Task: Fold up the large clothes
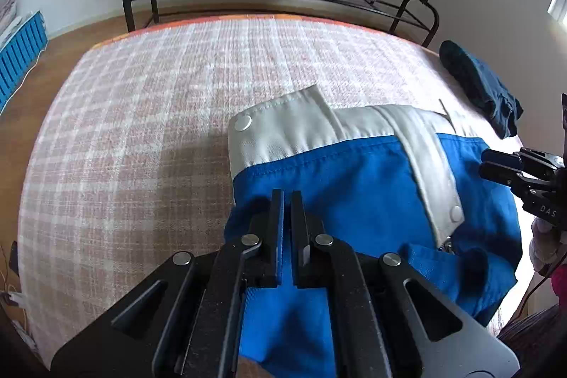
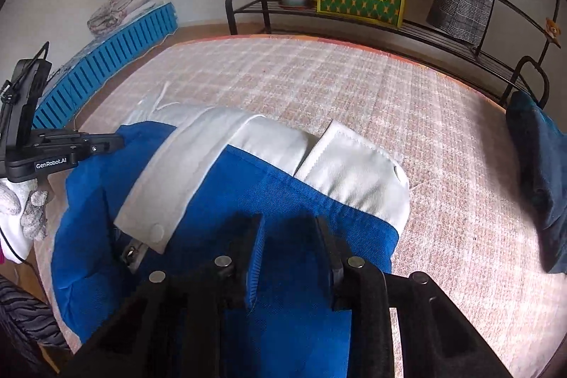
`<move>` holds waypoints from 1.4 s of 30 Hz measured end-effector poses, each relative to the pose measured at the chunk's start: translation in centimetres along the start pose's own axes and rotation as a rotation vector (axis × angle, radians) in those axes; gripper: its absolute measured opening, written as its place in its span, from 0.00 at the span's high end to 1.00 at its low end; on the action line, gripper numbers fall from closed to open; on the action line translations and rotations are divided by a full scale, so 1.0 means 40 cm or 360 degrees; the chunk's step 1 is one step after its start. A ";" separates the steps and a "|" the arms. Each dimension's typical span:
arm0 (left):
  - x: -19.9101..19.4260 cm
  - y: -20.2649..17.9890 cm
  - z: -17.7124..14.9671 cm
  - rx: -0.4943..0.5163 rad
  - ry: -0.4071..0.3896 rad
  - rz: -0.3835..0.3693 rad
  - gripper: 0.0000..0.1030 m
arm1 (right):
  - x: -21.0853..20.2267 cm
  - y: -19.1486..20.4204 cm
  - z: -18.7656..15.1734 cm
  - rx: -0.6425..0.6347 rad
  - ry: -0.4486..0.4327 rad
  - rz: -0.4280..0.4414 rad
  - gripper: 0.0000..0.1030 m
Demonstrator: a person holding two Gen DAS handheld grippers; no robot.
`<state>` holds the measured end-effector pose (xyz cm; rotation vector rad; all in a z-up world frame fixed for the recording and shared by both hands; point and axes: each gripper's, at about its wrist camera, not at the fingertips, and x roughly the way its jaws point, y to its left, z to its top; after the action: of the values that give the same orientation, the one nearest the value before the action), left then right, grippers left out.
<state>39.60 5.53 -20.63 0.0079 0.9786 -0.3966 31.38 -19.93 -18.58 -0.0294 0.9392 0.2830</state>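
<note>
A: The left gripper has its fingers almost together, with a thin bit of the blue jacket between them, I think. The right gripper has its fingers apart over the blue cloth.

B: Where is the jacket?

A: On the checked bed cover, bunched up near us.

B: How do we fold it well?

A: Pinch both sides, keep them level, pull it smooth.

B: Which way does it point?

A: White collar away from us. It lies longer side to side.
</note>
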 end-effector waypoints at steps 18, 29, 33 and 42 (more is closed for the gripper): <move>-0.066 -0.271 -0.209 0.0341 0.0241 -0.0341 0.99 | -0.148 0.138 -0.290 -0.0313 0.0087 0.0318 0.67; -0.015 -0.365 -0.090 0.0282 0.0184 -0.0533 0.99 | -0.138 0.034 -0.233 -0.0005 0.0033 0.0281 0.73; 0.035 -0.395 -0.047 0.0245 0.0213 -0.0550 0.99 | -0.116 0.036 -0.235 0.0000 0.0075 0.0285 0.75; 0.135 -0.414 -0.024 0.0289 0.0272 -0.0380 0.99 | -0.149 0.067 -0.231 -0.0071 0.0032 0.0114 0.71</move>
<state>36.00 -11.43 -22.72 0.0915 1.1132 -0.7131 20.08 -20.07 -19.01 -0.0397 0.9549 0.3702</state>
